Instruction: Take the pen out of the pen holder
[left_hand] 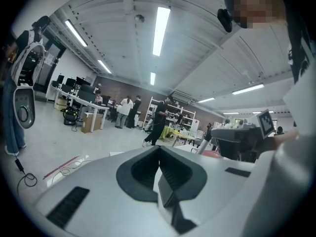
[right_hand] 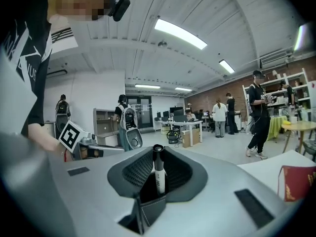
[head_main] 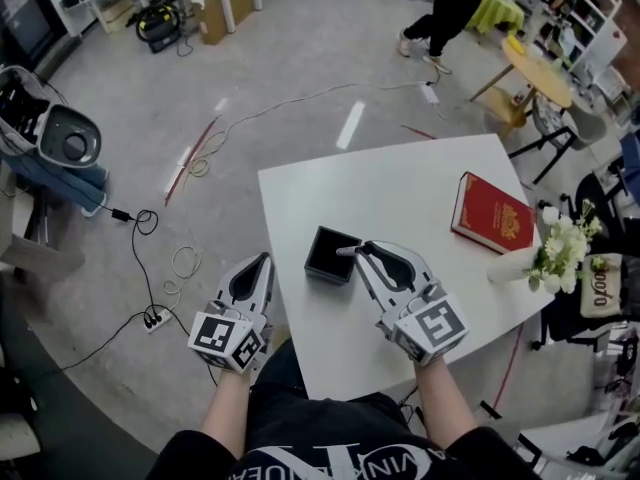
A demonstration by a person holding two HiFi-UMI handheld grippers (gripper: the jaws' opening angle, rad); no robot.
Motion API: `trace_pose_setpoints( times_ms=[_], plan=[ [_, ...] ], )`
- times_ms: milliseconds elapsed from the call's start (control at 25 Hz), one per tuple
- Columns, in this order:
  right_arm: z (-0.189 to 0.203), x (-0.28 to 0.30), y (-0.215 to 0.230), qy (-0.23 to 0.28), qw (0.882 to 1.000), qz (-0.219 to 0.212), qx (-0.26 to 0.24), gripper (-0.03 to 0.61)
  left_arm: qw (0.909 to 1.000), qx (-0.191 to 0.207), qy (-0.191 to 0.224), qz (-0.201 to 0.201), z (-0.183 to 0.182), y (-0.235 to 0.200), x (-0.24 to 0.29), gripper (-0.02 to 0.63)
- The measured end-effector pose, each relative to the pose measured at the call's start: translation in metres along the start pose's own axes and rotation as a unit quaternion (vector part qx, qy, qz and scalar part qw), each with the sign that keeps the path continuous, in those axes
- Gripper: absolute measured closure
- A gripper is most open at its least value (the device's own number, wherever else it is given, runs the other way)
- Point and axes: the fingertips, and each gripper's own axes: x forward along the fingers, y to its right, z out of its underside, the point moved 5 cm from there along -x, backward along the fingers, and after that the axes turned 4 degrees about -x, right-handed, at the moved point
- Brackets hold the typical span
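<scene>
**Workshop worktop: pen clamped above its holder**

White worktop [head_main: 400,183] carries everything, with a busy workshop floor beyond it. Nearest, the right gripper [right_hand: 157,181] is clenched on the one pen [right_hand: 158,164], which stands upright between its jaws. Just under and ahead of its tips sits the single black holder [head_main: 330,258]. Whether the pen's lower end has cleared the rim I cannot tell.

To do this step well, I judge the lift should go straight up with the pen kept vertical. That way it neither drags the light holder along nor tips it, and only then should it be carried aside.

To the left, off the worktop's edge, the left gripper [head_main: 262,261] is clenched on nothing. Farther right of the right gripper lie one book [head_main: 492,213] and one vase [head_main: 510,265] of flowers [head_main: 560,246]. Two grippers in all.
</scene>
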Motion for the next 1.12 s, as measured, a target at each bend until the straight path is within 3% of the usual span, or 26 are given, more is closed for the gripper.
trace_pose_setpoints(
  times_ms=[400, 1120],
  plan=[
    [-0.029, -0.023, 0.01, 0.045, 0.999, 0.026, 0.012, 0.502, 1.0, 0.001, 0.001, 0.005, -0.004, 0.0, 0.006, 0.626],
    [-0.017, -0.065, 0.035, 0.04, 0.994, 0.1, 0.02, 0.502, 0.9995, 0.008, -0.009, 0.029, -0.003, 0.007, 0.019, 0.626]
  ],
)
